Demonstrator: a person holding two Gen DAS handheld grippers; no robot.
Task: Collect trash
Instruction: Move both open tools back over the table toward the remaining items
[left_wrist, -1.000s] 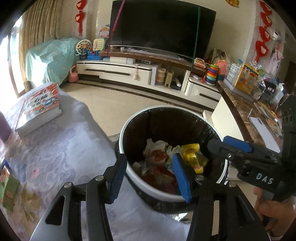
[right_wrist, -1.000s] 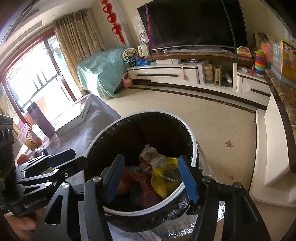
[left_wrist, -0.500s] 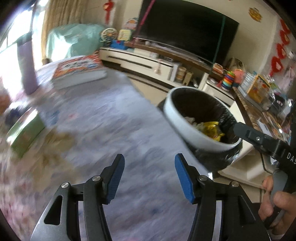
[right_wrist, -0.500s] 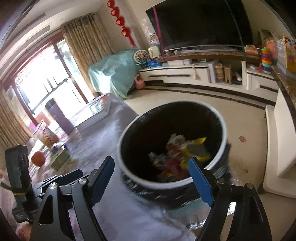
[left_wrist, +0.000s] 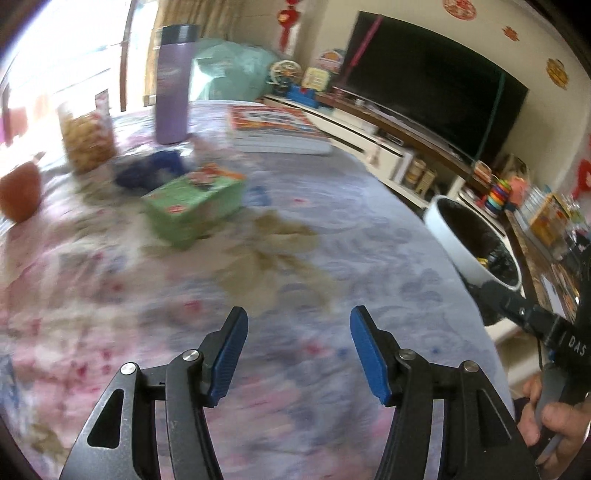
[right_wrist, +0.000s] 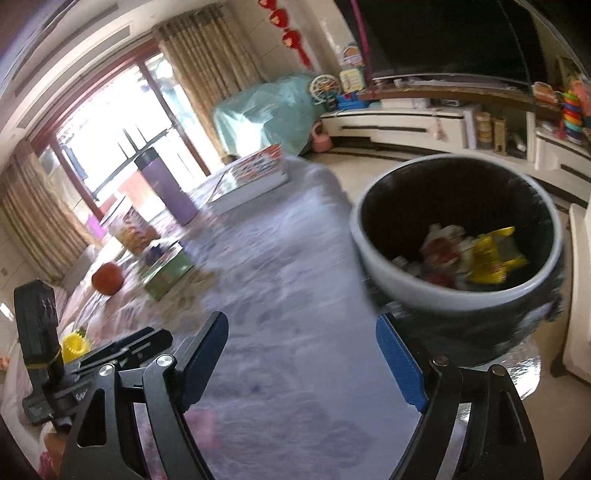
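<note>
A white trash bin with a black liner stands at the table's right edge and holds red, white and yellow wrappers. It also shows in the left wrist view at far right. My left gripper is open and empty over the flowered tablecloth. My right gripper is open and empty, just left of the bin. A green box and a dark blue crumpled thing lie further back on the table.
A purple flask, a snack jar, an orange fruit and a boxed book stand at the table's back. A yellow ring toy lies near the left gripper. TV cabinet and floor lie beyond.
Both grippers have swung left, away from over the bin and toward the table. The bin has slid to the right in both views. Both stay open and empty.
</note>
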